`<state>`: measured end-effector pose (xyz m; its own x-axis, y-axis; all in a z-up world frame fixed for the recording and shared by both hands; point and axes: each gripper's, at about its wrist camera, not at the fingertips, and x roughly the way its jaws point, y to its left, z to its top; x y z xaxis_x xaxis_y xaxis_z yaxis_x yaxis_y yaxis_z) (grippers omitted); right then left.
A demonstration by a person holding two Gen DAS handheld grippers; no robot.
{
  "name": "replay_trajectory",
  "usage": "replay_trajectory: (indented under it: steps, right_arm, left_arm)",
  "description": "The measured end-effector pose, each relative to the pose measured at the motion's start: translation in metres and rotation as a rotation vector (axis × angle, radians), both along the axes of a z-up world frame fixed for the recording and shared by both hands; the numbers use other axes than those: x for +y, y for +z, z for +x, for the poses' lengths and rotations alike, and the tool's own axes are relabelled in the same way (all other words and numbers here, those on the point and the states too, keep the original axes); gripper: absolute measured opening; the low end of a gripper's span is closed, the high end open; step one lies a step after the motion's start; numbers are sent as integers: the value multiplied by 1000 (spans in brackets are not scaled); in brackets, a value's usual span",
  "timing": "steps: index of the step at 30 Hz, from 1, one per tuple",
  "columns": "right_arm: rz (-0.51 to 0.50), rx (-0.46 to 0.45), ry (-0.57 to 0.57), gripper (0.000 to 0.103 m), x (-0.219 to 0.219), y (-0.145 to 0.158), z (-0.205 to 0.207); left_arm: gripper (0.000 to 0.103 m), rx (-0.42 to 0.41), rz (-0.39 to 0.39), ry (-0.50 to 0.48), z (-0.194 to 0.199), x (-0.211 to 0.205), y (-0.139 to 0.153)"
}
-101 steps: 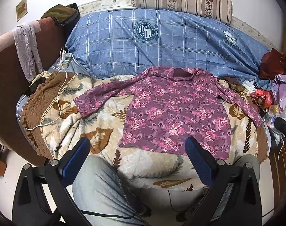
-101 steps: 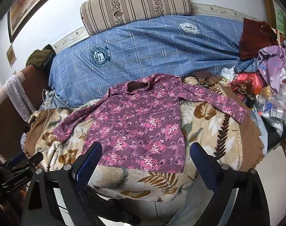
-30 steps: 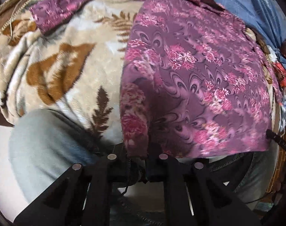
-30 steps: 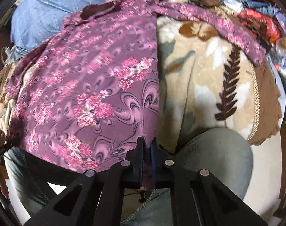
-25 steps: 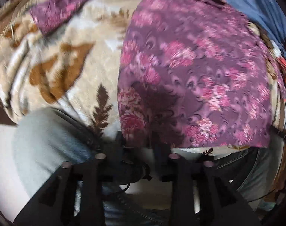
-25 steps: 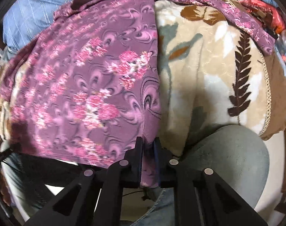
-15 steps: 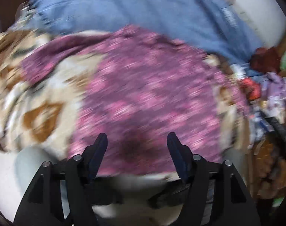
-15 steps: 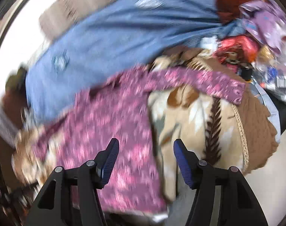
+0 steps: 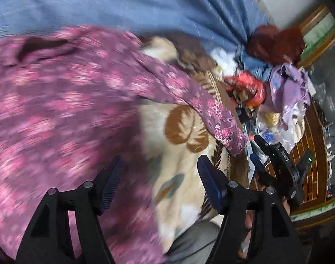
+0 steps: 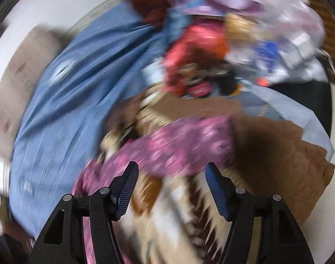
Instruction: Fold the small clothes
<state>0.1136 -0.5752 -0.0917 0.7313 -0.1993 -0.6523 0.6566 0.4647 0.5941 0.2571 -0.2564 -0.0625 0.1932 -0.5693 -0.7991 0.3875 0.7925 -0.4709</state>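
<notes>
A purple floral long-sleeved top [image 9: 63, 101] lies spread on a beige leaf-patterned blanket [image 9: 185, 158]. Its right sleeve [image 9: 213, 114] stretches toward the blanket's right edge. My left gripper [image 9: 160, 173] is open and empty above the top's right side and the bare blanket. My right gripper [image 10: 170, 182] is open and empty, just short of the sleeve [image 10: 185, 147], which lies across the view ahead of the fingertips. The right gripper also shows in the left wrist view [image 9: 266, 154] beside the sleeve's cuff. Both views are motion-blurred.
A blue checked quilt [image 9: 123, 6] lies behind the top. A heap of clothes and plastic bags [image 9: 277, 83] sits at the right edge of the bed, also in the right wrist view [image 10: 233, 39]. A striped bolster [image 10: 19, 83] lies far left. My knee [image 9: 193, 242] is below.
Both grippers let go of the top's hem and opened. Both then swung right toward the right sleeve, the right gripper closing in on the cuff.
</notes>
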Motion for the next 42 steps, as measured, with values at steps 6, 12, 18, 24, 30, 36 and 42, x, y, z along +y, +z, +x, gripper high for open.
replay_trajectory:
  steps: [6,12,18,24,30,36,42]
  right_arm:
    - [65,0,-19,53,-29,-39,-14]
    - [175,-19,54,15,-33,-61,1]
    - [191,-141,60,5,-34,-48,-18]
    - [301,-201,82,5,-35,-61,-20]
    - [355,-248,119,4,-24,-56,-20]
    - [324,-352,191,4,-7,-29,-22]
    - [244,-355,253,4,16,0,-20]
  left_arm:
    - [68,111,-80,-89,16,-79,-23]
    - [68,190,-93,-143,26,-145,-39]
    - [68,291,-116,-163,19,-176,-57]
    - [68,341,-147,-95,17,-181,-72]
    - [9,394,-161,-57,21,-185,-77]
    - [0,234,-256,-86,18,-144,1]
    - [0,135,-281,-48,13,-92,38]
